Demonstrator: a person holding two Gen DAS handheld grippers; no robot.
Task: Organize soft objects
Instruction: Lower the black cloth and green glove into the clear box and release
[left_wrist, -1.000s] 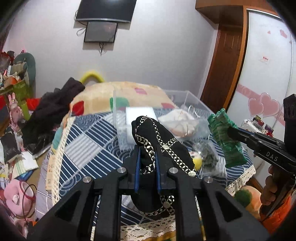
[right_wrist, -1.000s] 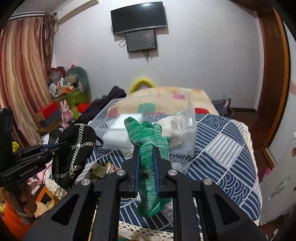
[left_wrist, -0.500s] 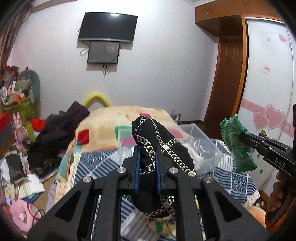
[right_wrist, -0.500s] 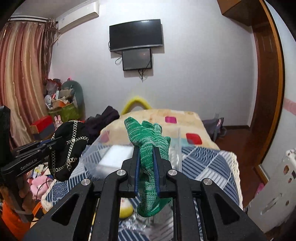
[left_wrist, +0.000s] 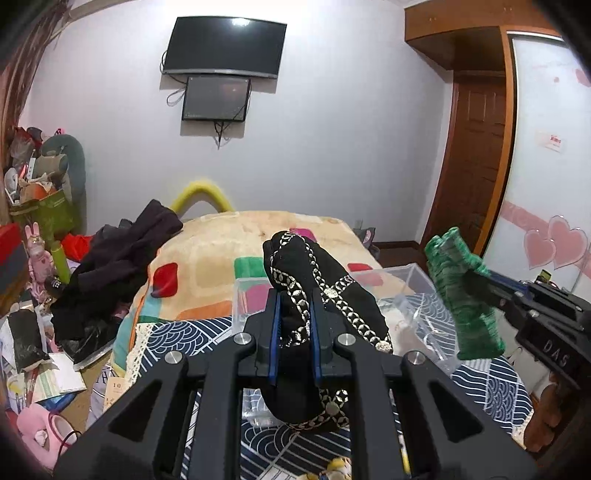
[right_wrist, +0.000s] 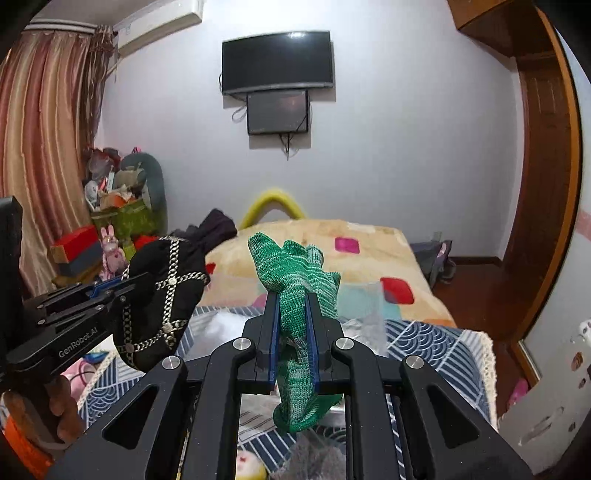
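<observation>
Both grippers are rising above the bin (left_wrist: 413, 275); left gripper (left_wrist: 295, 332) clenching black pouch (left_wrist: 317, 295), right gripper (right_wrist: 293, 332) clenching green glove (right_wrist: 295, 280); lower each squarely over the bin before releasing.

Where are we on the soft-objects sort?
Done: the clear bin on the bed already holds some pale items. In hand: left gripper is clamped on the black chain-trimmed glove, right gripper on the green knit glove, both held above the bed. Left: placing both gloves.
</observation>
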